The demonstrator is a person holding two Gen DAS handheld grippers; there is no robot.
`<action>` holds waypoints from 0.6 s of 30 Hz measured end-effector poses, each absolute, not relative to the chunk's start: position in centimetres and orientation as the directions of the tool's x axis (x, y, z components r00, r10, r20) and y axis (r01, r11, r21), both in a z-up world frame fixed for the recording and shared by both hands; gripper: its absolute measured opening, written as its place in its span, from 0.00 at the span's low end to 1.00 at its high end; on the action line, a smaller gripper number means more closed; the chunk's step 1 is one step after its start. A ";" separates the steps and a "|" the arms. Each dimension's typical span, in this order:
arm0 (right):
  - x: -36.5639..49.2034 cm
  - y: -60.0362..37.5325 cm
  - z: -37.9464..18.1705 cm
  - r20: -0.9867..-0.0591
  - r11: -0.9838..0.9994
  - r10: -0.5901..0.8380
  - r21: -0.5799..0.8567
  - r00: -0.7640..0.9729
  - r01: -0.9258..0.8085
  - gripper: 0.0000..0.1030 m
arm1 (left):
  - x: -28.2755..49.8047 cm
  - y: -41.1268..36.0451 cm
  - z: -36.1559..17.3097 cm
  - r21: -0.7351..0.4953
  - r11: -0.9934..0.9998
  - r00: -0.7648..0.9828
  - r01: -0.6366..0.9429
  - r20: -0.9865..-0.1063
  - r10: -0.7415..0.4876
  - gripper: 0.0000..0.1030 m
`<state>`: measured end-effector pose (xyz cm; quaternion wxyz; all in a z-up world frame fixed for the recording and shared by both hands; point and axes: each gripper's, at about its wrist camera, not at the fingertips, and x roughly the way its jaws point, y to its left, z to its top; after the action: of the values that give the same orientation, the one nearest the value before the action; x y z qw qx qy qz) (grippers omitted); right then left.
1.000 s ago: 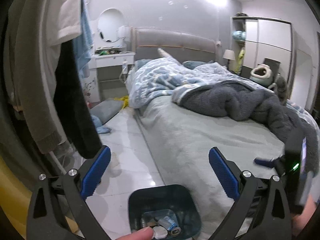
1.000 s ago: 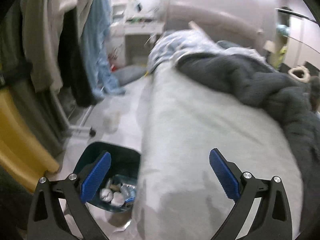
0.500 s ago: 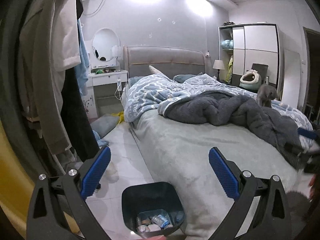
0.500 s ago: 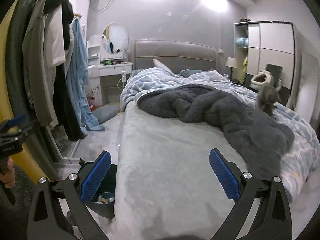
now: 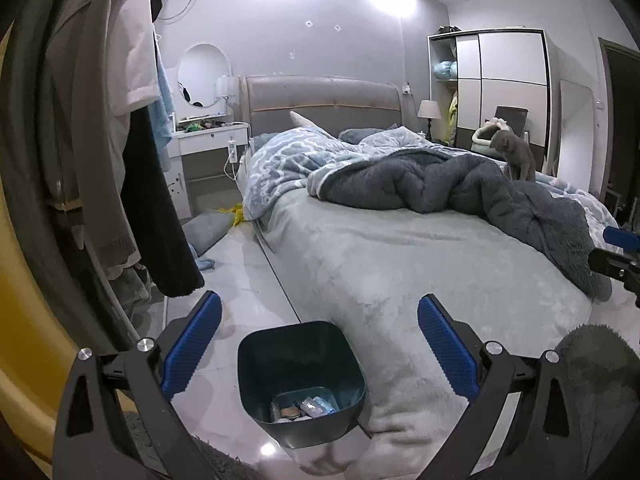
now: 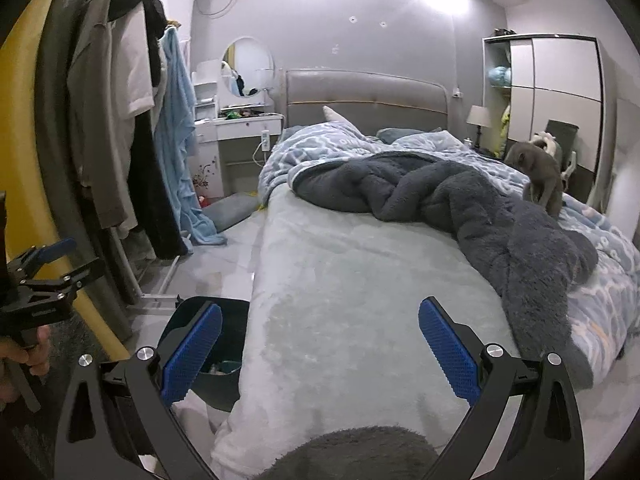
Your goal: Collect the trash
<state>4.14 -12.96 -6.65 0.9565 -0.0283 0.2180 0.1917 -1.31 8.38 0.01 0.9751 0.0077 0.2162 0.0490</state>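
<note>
Along the left edge, clothes (image 5: 100, 128) are hanging from a rack, with a light blue towel (image 6: 176, 128) dangling among them. Behind them a white dressing surface (image 5: 208, 136) is standing against the wall under a round mirror (image 5: 203, 76).

The left tool (image 5: 318, 350) is hovering with its blue-padded fingers (image 5: 192, 346) spread wide and gripping nothing. Directly below the gap between them, the dark teal trash bin (image 5: 300, 360) is sitting on the pale tiled floor (image 5: 240, 280), touching the foot corner of the bed (image 5: 380, 264). A few bits of trash (image 5: 304, 406) are lying at the bottom of it (a crumpled wrapper and some pale scraps, as far as can be told).

The right tool (image 6: 320, 350) is facing the bed's bare grey-green cover, its fingers equally wide apart and holding nothing. In its view the bin is peeking out at the lower left, partly hidden behind the left finger.

Further right, a dark grey fleece blanket (image 6: 460, 208) is lying rumpled over a blue patterned duvet (image 6: 320, 148). A grey cat (image 6: 540, 176) is standing on the bed's far side, near a white wardrobe (image 6: 560, 80) and a small lamp (image 5: 428, 110).
</note>
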 end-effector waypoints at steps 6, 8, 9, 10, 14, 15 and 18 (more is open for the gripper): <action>4.6 -13.8 -5.8 -0.427 0.918 0.369 0.029 0.826 -0.395 0.97 | -1.2 8.7 -0.4 0.028 0.996 0.896 -0.089 -0.433 0.093 0.97; 4.2 -14.4 -5.5 -0.426 0.920 0.369 0.038 0.826 -0.391 0.97 | -1.3 8.6 -0.6 0.035 0.996 0.895 -0.086 -0.437 0.092 0.97; 4.2 -14.5 -5.5 -0.425 0.920 0.368 0.041 0.827 -0.389 0.97 | -1.3 8.5 -0.7 0.036 0.996 0.894 -0.085 -0.438 0.092 0.97; 3.9 -14.6 -5.5 -0.425 0.921 0.367 0.043 0.828 -0.387 0.97 | -1.3 8.5 -0.7 0.037 0.996 0.894 -0.083 -0.439 0.091 0.97; 3.6 -14.5 -5.4 -0.424 0.922 0.366 0.046 0.828 -0.383 0.97 | -1.2 8.4 -0.8 0.037 0.996 0.893 -0.083 -0.440 0.091 0.97; 3.6 -14.6 -5.4 -0.424 0.923 0.365 0.046 0.829 -0.383 0.97 | -1.2 8.4 -0.8 0.038 0.996 0.893 -0.084 -0.441 0.092 0.97; 3.6 -14.5 -5.4 -0.425 0.922 0.365 0.045 0.828 -0.384 0.97 | -1.2 8.4 -0.9 0.037 0.995 0.891 -0.090 -0.445 0.097 0.97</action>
<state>3.59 -14.52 -5.42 0.9559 -0.0212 0.2178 0.1958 -1.19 8.38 -0.91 0.9722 0.0078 0.2290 0.0479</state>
